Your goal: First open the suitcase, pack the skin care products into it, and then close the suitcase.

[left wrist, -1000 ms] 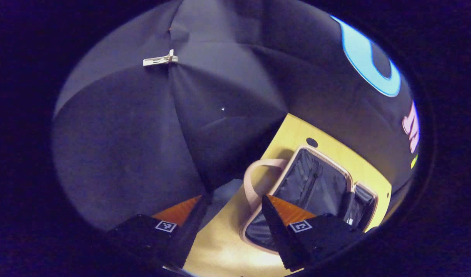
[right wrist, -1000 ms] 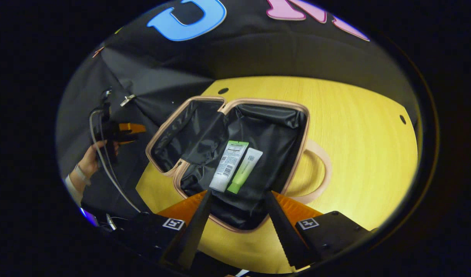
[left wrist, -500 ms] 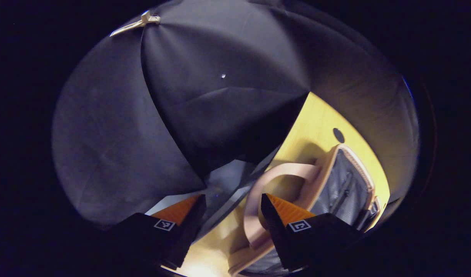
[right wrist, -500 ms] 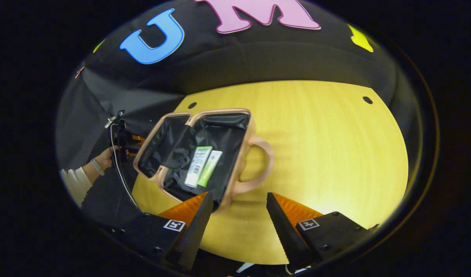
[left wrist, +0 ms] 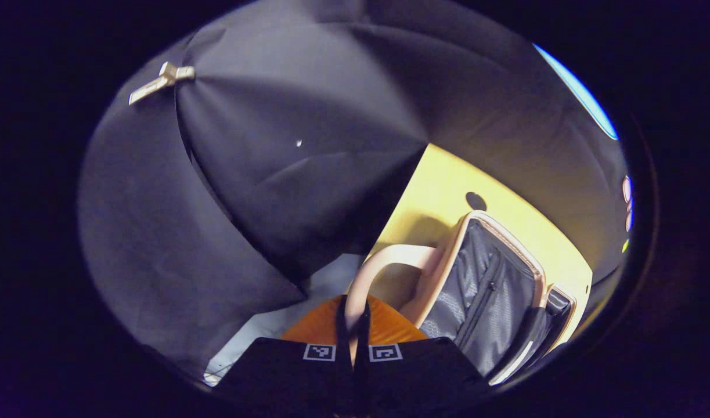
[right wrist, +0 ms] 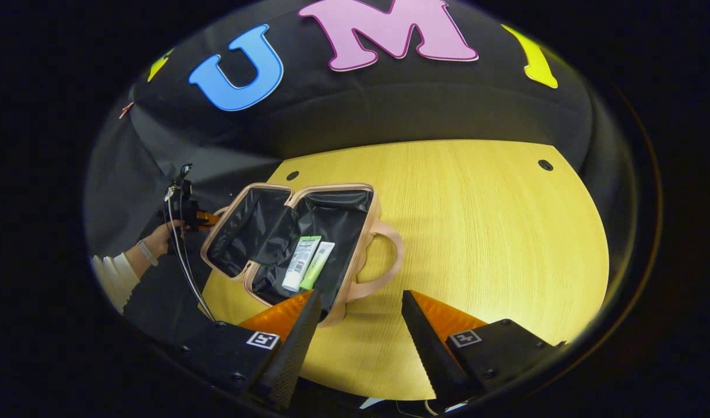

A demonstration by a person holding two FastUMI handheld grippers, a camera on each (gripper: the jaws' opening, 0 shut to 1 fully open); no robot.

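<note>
A pink suitcase (right wrist: 373,210) with black lining lies open in two halves on the yellow table. A white tube (right wrist: 301,264) and a green tube (right wrist: 317,266) rest side by side in its right half. My left gripper (left wrist: 353,307) is shut on the pink handle (left wrist: 384,257) of the left half (left wrist: 447,261), at the table's left edge. The right gripper view shows that gripper (right wrist: 187,216) held by a hand at the case's far left side. My right gripper (right wrist: 357,322) is open and holds nothing, hanging just in front of the right half's handle (right wrist: 390,262).
The wooden table (right wrist: 494,244) stretches right of the case, with small holes (right wrist: 544,165) near its back corners. A person's hand and white sleeve (right wrist: 135,261) with a dangling cable stand at the left. A white clip (left wrist: 160,82) pins the black cloth.
My left gripper has closed from open onto the left half's handle. The right gripper has drawn back slightly from the case and stays open.
</note>
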